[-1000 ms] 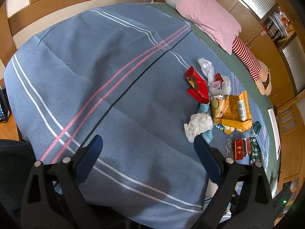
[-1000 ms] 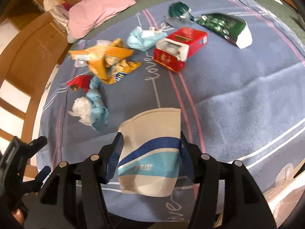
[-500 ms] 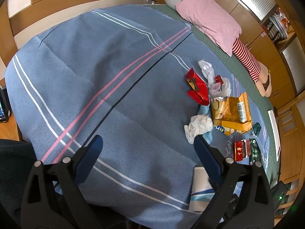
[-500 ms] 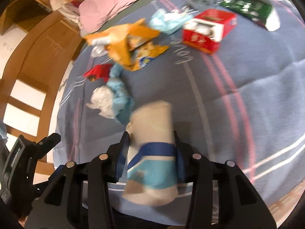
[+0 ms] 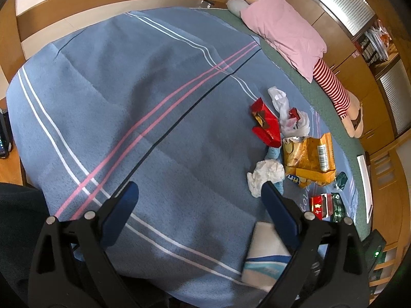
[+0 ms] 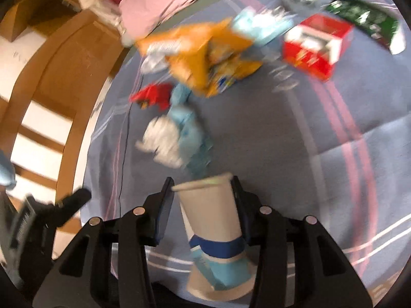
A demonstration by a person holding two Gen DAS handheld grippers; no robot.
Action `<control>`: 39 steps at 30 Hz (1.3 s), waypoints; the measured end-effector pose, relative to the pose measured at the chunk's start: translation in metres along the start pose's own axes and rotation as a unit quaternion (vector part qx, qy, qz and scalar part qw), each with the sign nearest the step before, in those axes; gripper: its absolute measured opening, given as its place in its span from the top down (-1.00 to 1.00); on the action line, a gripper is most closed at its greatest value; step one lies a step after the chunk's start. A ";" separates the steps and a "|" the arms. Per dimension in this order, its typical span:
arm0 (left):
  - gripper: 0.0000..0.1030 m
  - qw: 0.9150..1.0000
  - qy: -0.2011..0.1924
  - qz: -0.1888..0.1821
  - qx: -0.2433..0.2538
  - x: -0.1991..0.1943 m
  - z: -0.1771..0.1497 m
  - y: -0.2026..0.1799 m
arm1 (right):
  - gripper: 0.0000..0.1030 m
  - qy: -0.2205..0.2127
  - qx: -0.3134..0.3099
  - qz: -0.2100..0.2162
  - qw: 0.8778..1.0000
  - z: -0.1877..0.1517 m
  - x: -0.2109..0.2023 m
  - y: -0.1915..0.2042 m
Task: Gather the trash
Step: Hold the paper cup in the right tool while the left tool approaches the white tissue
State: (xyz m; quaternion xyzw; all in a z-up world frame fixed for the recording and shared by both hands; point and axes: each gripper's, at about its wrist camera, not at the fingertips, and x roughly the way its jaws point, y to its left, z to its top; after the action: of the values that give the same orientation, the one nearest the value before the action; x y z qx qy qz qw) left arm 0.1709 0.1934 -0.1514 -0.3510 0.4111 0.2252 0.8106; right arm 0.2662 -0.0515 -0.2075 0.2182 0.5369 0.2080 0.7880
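Note:
My right gripper (image 6: 201, 182) is shut on a white paper cup with blue bands (image 6: 213, 220), its pads pressing both sides near the rim. The cup (image 5: 267, 251) also shows low in the left wrist view, behind the right finger. My left gripper (image 5: 199, 188) hangs open over the blue striped blanket (image 5: 128, 102) with nothing between its fingers. Trash lies beyond: a crumpled white tissue (image 5: 265, 173) (image 6: 161, 138), an orange snack bag (image 5: 308, 159) (image 6: 205, 56), a red wrapper (image 5: 265, 125), a red box (image 6: 318, 43) and a green wrapper (image 6: 367, 23).
A pink pillow (image 5: 285, 30) and a doll's red-striped leg (image 5: 331, 87) lie along the bed's far side. A wooden frame (image 5: 102, 2) borders the bed. A white plastic bag (image 5: 290, 113) sits by the red wrapper. Wide bare blanket spreads left of the trash.
The right gripper's jaws narrowed on the cup and carried it leftward, toward the tissue. The cup has come into the left wrist view at lower right. The left gripper stayed put.

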 end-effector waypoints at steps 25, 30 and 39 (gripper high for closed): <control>-0.86 0.982 -0.063 -0.054 -0.172 -0.030 0.010 0.065 | 0.32 0.096 -0.131 -0.068 0.984 0.054 0.090 0.086; -0.86 0.970 -0.091 -0.056 -0.219 -0.037 0.008 0.082 | 0.34 0.123 -0.145 0.018 0.982 0.035 0.061 0.096; -0.86 0.978 -0.056 -0.046 -0.194 -0.024 0.011 0.070 | -0.23 0.017 -0.151 -0.028 0.988 0.048 -0.021 0.079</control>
State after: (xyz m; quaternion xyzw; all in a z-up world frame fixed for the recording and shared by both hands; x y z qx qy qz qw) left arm 0.1173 0.2449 -0.1536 -0.5068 0.2970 0.2821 0.7585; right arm 0.2962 -0.0049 -0.1312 0.0778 0.5181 0.2682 0.8084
